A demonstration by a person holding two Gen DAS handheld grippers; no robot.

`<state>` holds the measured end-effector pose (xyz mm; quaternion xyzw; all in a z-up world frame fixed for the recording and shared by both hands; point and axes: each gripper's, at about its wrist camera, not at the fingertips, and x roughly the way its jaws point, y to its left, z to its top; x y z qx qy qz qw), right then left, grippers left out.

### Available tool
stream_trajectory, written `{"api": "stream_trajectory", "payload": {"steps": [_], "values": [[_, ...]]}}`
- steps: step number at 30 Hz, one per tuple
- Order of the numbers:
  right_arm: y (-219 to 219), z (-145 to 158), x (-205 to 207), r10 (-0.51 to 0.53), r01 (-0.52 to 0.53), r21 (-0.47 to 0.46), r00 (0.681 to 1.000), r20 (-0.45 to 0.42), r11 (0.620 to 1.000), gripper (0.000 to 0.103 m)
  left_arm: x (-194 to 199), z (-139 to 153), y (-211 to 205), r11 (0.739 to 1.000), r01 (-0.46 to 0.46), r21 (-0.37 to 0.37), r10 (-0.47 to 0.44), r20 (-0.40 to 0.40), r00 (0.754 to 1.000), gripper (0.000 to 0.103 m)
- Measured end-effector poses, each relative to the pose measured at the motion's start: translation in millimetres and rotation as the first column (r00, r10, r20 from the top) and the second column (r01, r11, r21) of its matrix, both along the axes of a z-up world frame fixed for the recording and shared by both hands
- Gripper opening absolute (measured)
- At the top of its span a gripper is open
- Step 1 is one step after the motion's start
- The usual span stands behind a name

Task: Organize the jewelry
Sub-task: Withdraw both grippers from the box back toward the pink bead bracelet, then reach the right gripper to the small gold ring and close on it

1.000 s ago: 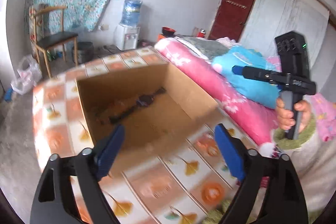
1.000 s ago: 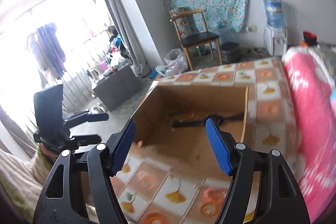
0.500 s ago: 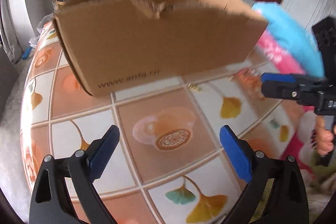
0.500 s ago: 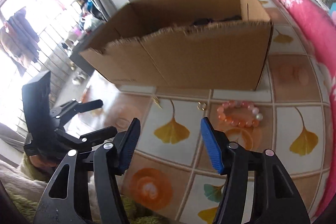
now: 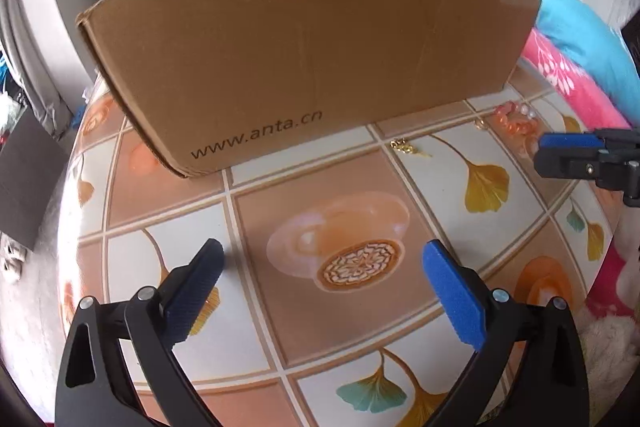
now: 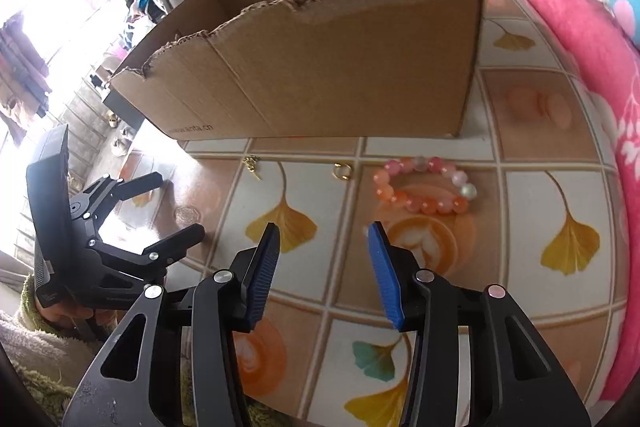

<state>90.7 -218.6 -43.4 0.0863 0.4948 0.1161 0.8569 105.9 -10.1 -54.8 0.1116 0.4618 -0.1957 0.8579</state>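
Both grippers dropped — bracelet (image 6: 426,187) now visible (right jaws narrowing)

Left claw (image 5: 322,269) wide, empty; cardboard box (image 5: 304,59) ahead.

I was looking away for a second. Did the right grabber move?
Yes. The right gripper came down: before it looked into the cardboard box from above, now it faces the box's side, low over the table. Its empty jaws have been closing.

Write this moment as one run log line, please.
left tool: open, empty | right tool: closing, empty | bead bracelet, ring: on table, before box
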Motion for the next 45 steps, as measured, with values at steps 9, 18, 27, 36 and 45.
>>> {"api": "stream_trajectory", "payload": {"steps": [9,18,27,36,45], "values": [[-15,-1,-4,-0.052,0.052,-0.021,0.999,0.010,0.998,0.037,-1,-1,1,1.000,0.004,-0.004,-0.003,0.016,1.000,0.098],[-4,-8,19,0.032,-0.032,-0.036,0.999,0.018,0.999,0.037,-1,0,1,1.000,0.002,-0.002,-0.002,0.008,1.000,0.098],[-73,15,22,-0.146,0.141,0.093,0.988,0.053,0.986,0.035,-1,0,1,1.000,0.002,-0.002,-0.002,0.010,1.000,0.098],[-5,5,23,-0.002,0.002,0.005,0.999,0.051,1.000,0.035,-1,0,1,1.000,0.009,-0.004,-0.009,0.013,1.000,0.098],[28,-10,43,0.022,-0.013,-0.158,0.998,0.055,0.987,0.026,0,1,1,1.000,0.011,-0.003,-0.011,0.012,1.000,0.098]]}}
